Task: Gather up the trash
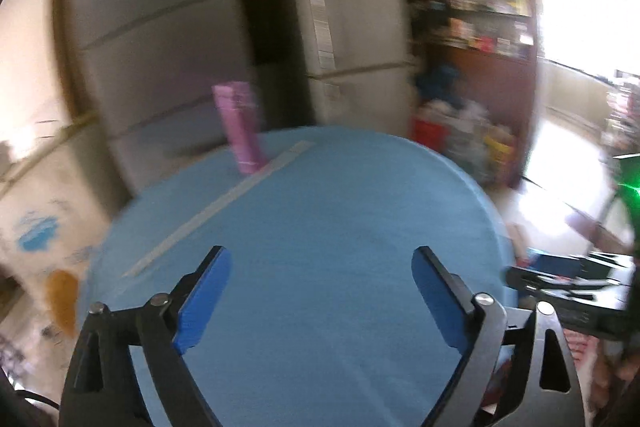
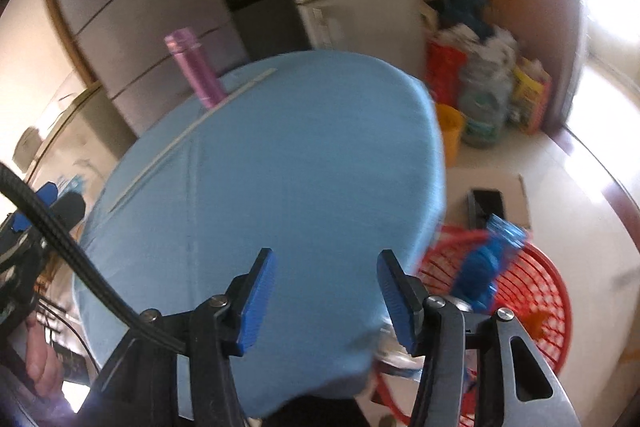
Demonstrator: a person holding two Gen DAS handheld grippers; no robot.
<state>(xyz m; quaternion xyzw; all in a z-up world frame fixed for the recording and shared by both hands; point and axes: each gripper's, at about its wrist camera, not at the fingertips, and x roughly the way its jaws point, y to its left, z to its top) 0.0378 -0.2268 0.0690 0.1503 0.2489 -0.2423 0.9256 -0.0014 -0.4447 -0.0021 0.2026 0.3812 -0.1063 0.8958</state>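
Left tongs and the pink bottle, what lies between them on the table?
Only bare blue tablecloth and a pale strip just before the pink bottle, per the left wrist view.

A round table [image 2: 280, 163] with a light blue cover lies under and ahead of the jaws. On its far left part a pink bottle [image 2: 196, 71] stands upright, touching a pale strip [image 2: 188, 131]. On the floor [image 2: 580, 195], right of the jaws, stands a red basket [image 2: 532, 291].

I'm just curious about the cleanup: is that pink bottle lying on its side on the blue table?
No, the pink bottle stands upright near the far edge of the blue table, beside a pale strip.
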